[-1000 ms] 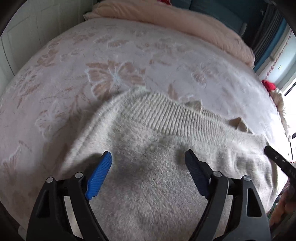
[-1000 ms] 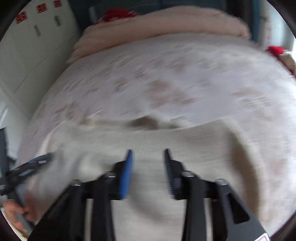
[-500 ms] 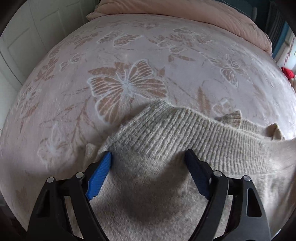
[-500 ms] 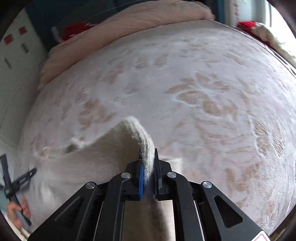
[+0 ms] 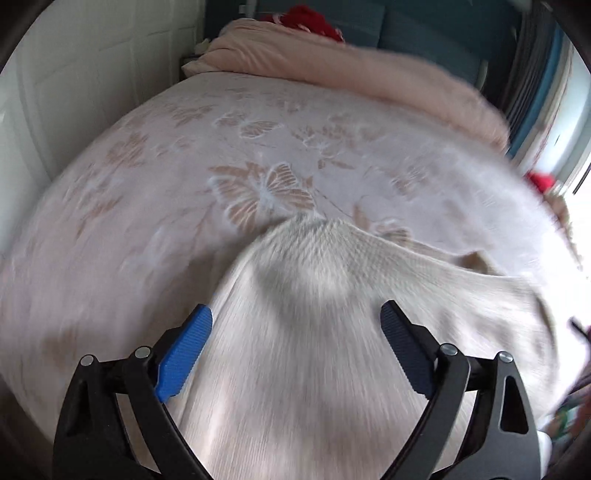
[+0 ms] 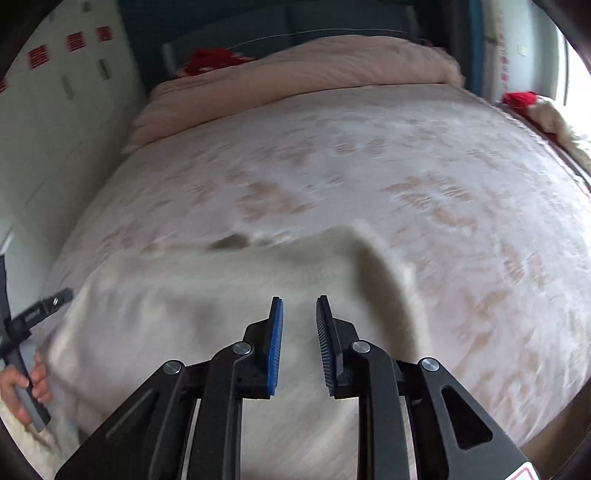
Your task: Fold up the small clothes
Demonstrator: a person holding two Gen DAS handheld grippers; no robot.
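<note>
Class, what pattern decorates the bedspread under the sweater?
Tan butterflies and leaves on the pale pink bedspread; clearest in the left wrist view.

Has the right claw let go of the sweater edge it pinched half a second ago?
Yes. The right claw has just been opening; nothing sits between its pads now, and the sweater lies flat on the butterfly bedspread beneath it.

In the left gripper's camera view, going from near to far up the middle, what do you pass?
Left gripper → sweater → butterfly bedspread → pink duvet → red thing.
</note>
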